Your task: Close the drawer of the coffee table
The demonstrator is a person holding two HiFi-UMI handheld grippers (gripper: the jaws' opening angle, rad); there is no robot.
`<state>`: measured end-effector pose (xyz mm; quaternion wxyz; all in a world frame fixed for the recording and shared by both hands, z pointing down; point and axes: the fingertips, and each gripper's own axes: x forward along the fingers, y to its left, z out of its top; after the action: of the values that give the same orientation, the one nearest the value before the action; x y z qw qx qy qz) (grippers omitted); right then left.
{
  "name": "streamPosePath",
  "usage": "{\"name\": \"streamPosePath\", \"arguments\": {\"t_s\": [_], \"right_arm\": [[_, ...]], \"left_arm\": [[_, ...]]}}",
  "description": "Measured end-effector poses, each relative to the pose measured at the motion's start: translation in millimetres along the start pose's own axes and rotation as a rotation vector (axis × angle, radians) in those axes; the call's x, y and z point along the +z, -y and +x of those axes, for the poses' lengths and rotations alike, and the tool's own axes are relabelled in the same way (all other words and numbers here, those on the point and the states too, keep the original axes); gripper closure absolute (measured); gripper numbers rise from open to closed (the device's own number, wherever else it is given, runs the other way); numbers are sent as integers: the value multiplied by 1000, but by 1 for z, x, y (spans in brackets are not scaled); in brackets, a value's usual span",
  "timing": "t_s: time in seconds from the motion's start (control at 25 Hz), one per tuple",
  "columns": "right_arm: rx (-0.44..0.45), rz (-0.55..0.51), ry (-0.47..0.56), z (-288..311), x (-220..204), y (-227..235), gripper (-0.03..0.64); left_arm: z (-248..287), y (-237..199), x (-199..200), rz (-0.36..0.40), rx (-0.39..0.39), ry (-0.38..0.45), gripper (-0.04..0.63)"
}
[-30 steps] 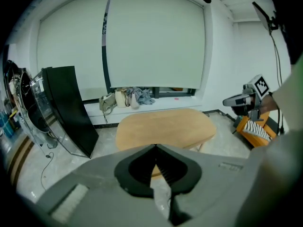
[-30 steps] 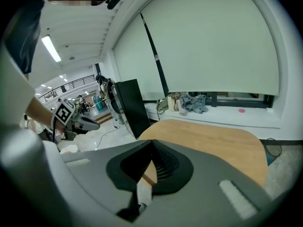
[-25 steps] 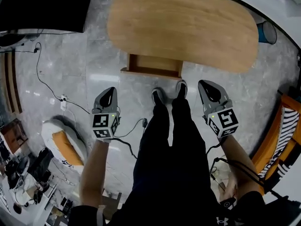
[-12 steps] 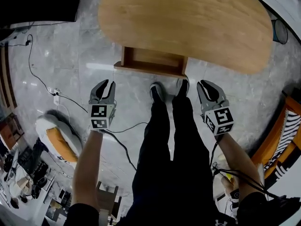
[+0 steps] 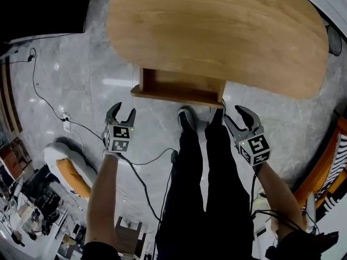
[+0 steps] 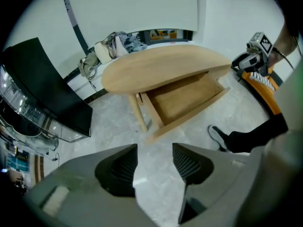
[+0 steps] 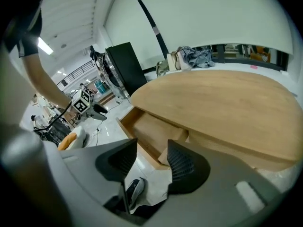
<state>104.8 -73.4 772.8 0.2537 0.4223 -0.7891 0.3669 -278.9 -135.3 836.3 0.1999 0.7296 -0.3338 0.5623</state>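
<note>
The oval wooden coffee table [image 5: 217,31] fills the top of the head view. Its drawer [image 5: 181,88] stands pulled out toward me, and the inside shows empty in the left gripper view [image 6: 182,103] and the right gripper view [image 7: 151,131]. My left gripper [image 5: 123,110] hangs over the floor just left of the drawer's front panel. Its jaws are opening with nothing between them [image 6: 154,162]. My right gripper [image 5: 234,117] is by the drawer's right front corner. Its jaws are also opening and hold nothing [image 7: 151,162].
The person's shoes [image 5: 187,118] stand right in front of the drawer, between the grippers. Cables [image 5: 81,126] run over the grey marble floor at left. A black cabinet [image 5: 43,4] stands at top left, a white and orange object [image 5: 70,169] at lower left, an orange chair [image 5: 333,161] at right.
Both grippers have sunk toward the floor and come nearer the drawer front. Their jaws went from shut to open. The table and drawer look larger in the head view.
</note>
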Motion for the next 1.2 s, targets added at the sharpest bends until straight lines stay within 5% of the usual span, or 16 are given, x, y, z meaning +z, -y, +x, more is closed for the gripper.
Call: {"name": "streamPosePath", "arguments": {"t_s": [0.2, 0.52, 1.2], "right_arm": [[-12, 10, -66, 36, -49, 20, 365], [-62, 7, -169, 84, -115, 28, 380], [-88, -8, -130, 115, -110, 35, 462]], "left_arm": [[62, -7, -33, -40, -11, -85, 348], [112, 1, -41, -93, -19, -104, 348], [138, -8, -8, -203, -9, 21, 386]]}}
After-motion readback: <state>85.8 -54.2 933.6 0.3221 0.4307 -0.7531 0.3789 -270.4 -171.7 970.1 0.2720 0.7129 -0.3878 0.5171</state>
